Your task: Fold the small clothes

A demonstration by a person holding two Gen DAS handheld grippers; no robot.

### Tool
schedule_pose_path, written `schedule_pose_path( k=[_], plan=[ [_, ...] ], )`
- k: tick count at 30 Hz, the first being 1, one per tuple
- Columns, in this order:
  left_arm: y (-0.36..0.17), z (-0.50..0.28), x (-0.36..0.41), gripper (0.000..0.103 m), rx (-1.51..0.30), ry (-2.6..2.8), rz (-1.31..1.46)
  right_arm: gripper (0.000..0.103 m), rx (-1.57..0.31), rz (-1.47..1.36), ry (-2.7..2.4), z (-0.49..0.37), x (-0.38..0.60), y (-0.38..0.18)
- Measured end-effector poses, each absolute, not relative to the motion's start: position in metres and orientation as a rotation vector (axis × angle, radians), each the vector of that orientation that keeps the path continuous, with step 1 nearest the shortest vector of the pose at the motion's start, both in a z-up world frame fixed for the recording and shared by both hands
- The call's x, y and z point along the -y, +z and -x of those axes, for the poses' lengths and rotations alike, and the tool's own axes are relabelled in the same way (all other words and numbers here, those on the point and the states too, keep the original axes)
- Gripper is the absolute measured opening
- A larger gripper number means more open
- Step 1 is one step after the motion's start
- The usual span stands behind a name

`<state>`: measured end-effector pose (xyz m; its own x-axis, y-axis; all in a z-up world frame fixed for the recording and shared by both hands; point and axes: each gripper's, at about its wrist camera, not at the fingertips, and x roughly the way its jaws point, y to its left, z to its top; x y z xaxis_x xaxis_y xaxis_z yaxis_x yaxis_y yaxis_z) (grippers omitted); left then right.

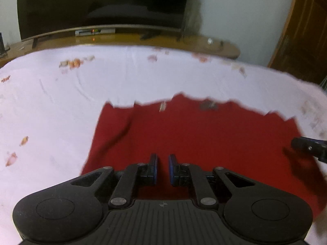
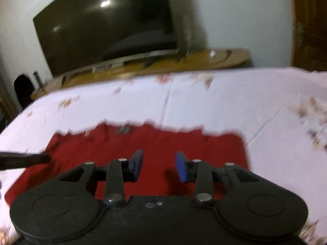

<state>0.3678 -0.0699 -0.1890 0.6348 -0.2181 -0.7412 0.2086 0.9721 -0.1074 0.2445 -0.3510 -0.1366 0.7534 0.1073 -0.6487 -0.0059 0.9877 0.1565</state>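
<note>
A red garment [image 1: 194,134] lies spread flat on the white floral bed sheet [image 1: 61,94]; it also shows in the right wrist view [image 2: 163,143]. My left gripper [image 1: 162,158] hovers over its near middle, its blue-padded jaws a small gap apart and holding nothing. My right gripper [image 2: 159,155] hovers over the garment's right half, open wide and empty. The right gripper's tip shows at the right edge of the left wrist view [image 1: 306,146]. The left gripper's tip shows at the left edge of the right wrist view [image 2: 26,159]. Both views are motion-blurred.
A large dark television [image 1: 102,6] stands on a low wooden stand [image 1: 204,42] past the bed's far edge. A wooden cabinet [image 1: 302,30] stands at the right. The bed sheet [image 2: 245,102] surrounds the garment on the left, right and far sides.
</note>
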Motion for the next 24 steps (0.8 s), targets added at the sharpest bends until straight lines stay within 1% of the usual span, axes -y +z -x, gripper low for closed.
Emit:
schedule_pose_path(
  k=[3,5,8,10,12,14,16,21,22,23,24],
  plan=[
    [-0.201,-0.377,0.061,0.010,-0.825,-0.207,0.046,0.028,-0.789,-0.123,-0.032,-0.259,0.356,-0.168],
    [-0.200,-0.384,0.053,0.010,-0.840,-0.189,0.101,0.027,-0.785,-0.164,-0.061,-0.267,0.371,-0.178],
    [-0.191,-0.382,0.051,0.010,-0.854,-0.186,0.135,0.028,-0.793,-0.186,-0.067,-0.268,0.372,-0.170],
    [-0.187,-0.376,0.060,0.010,-0.812,-0.198,0.068,0.036,-0.736,-0.175,-0.055,-0.255,0.365,-0.156],
    [-0.195,-0.377,0.068,0.010,-0.832,-0.190,0.005,0.034,-0.712,-0.153,-0.023,-0.242,0.355,-0.152],
    [-0.202,-0.377,0.070,0.010,-0.838,-0.172,-0.006,0.032,-0.758,-0.109,-0.018,-0.245,0.347,-0.162],
    [-0.198,-0.374,0.073,0.011,-0.835,-0.159,-0.022,0.032,-0.802,-0.093,-0.050,-0.250,0.349,-0.177],
    [-0.184,-0.361,0.076,0.012,-0.848,-0.162,-0.048,0.034,-0.746,-0.131,-0.020,-0.237,0.341,-0.153],
    [-0.181,-0.356,0.075,0.016,-0.846,-0.161,-0.047,0.034,-0.734,-0.127,-0.009,-0.232,0.337,-0.149],
    [-0.178,-0.352,0.075,0.023,-0.843,-0.164,-0.042,0.034,-0.727,-0.123,0.005,-0.228,0.332,-0.146],
    [-0.175,-0.346,0.074,0.053,-0.837,-0.175,-0.030,0.034,-0.723,-0.118,0.020,-0.223,0.328,-0.144]
  ],
)
